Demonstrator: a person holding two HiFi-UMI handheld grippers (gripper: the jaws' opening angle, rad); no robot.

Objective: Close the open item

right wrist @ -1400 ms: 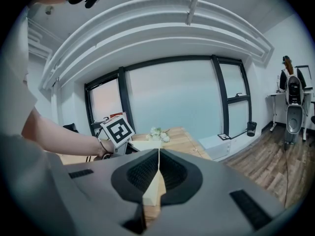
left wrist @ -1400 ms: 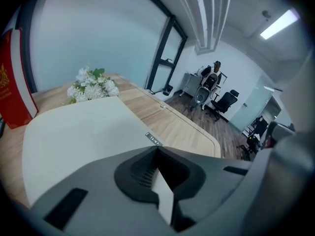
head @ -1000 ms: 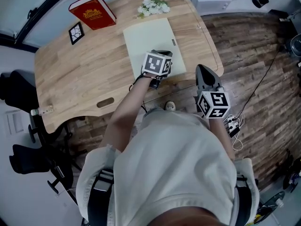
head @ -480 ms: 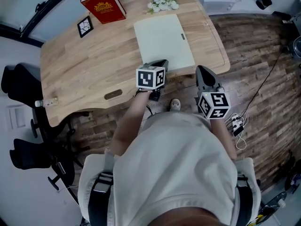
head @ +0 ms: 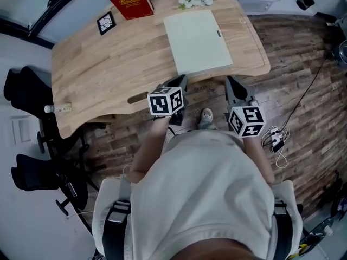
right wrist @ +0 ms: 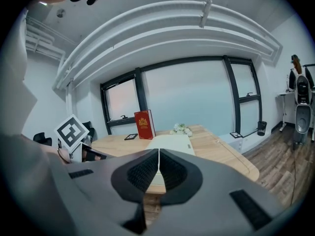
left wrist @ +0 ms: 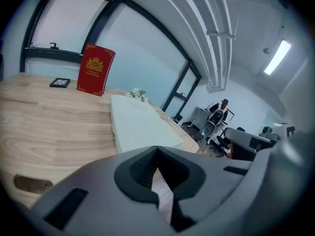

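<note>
Plainly shut and empty, the left gripper [head: 180, 82] and the right gripper [head: 233, 84] hang at the wooden table's [head: 108, 64] near edge, the pale folder [head: 198, 41] lying closed beyond them.

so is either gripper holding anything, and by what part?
Nothing held. Left gripper and right gripper both have jaws shut together with nothing between them.

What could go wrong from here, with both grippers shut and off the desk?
1. The power strip and its cables lie on the floor at the person's right; a step there could snag them.
2. The pale green case lies closed with its near edge close to the desk rim; a bump from the left gripper could knock it askew.
</note>
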